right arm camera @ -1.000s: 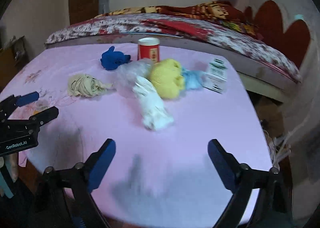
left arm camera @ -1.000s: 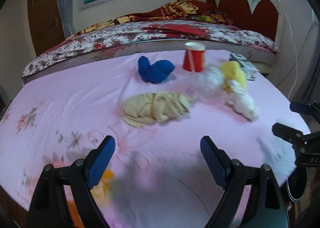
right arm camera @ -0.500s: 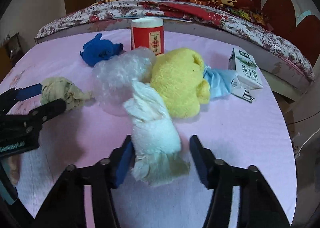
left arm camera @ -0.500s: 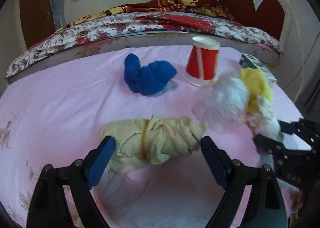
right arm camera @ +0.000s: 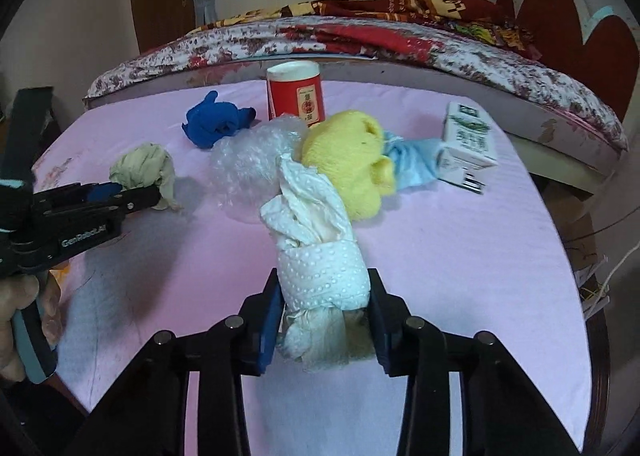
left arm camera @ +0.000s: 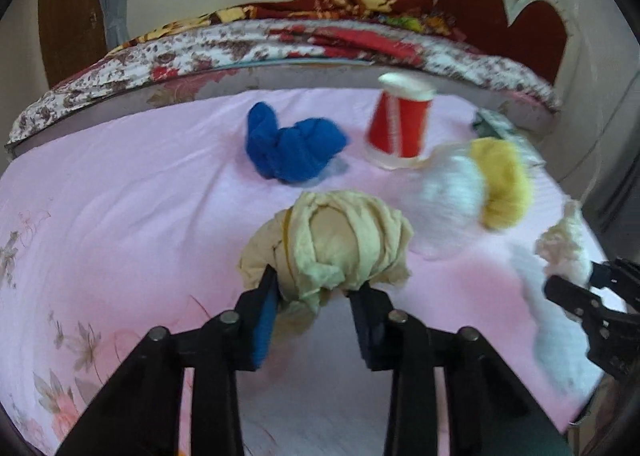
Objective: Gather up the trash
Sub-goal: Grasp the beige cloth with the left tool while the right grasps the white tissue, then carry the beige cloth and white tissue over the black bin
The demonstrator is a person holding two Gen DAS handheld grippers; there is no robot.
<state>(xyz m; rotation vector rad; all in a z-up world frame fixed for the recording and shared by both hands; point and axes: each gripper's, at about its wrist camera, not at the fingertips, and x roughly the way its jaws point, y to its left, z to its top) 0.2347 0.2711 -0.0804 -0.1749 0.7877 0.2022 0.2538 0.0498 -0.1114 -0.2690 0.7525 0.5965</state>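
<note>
Fingers, left gripper [left arm camera: 314, 298]: closing, pinching beige cloth wad [left arm camera: 332, 240]
Fingers, right gripper [right arm camera: 324, 308]: closing, squeezing white paper towel roll [right arm camera: 320, 256]
Table [right arm camera: 460, 256]: carrying both

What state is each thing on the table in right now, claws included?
left claw: closing, pads on the beige wad
right claw: closing, pads on the paper towel roll
beige wad: bunched, gripped
paper towel roll: crumpled, gripped
red cup: upside down
milk carton: lying down
blue cloth: balled, untouched
bubble wrap: crumpled, untouched
</note>
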